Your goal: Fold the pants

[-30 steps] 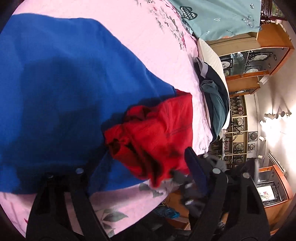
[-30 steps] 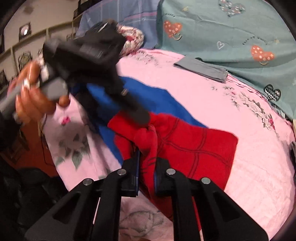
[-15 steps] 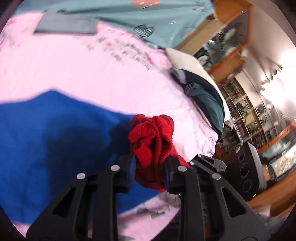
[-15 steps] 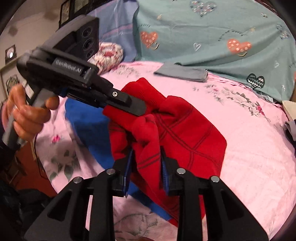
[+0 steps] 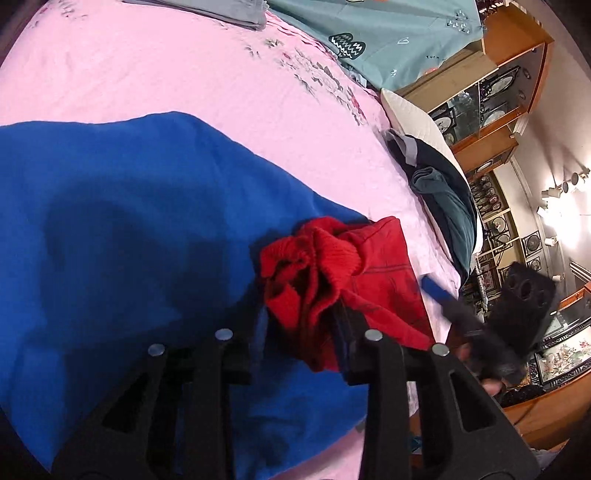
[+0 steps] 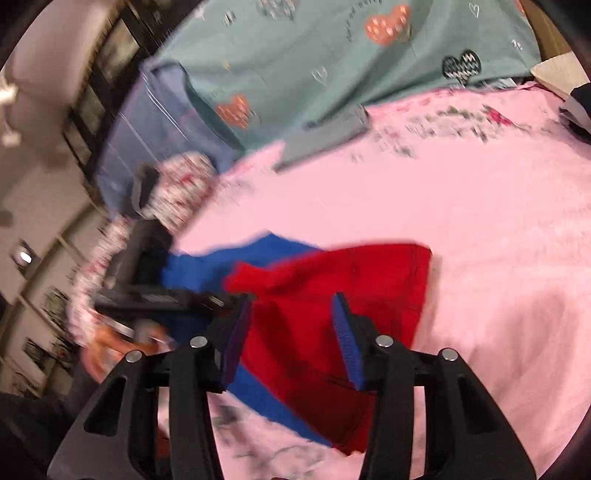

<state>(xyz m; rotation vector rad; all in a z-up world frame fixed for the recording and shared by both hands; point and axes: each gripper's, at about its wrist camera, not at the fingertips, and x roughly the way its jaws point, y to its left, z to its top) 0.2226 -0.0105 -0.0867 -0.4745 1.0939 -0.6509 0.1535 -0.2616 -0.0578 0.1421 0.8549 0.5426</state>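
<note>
Two grippers over the bed (image 5: 184, 66): left gripper (image 5: 295, 332) seemingly still pinching the bunched red pants (image 5: 332, 266), right gripper (image 6: 291, 332) gaping empty, so that wad could drop unfolded.

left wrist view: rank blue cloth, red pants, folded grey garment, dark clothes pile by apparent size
1. blue cloth, largest by far, though nearest the camera.
2. red pants, bunched at the left tongs.
3. dark clothes pile and folded grey garment: unranked, as both lie farther off and the grey one is cut by the frame edge.
</note>
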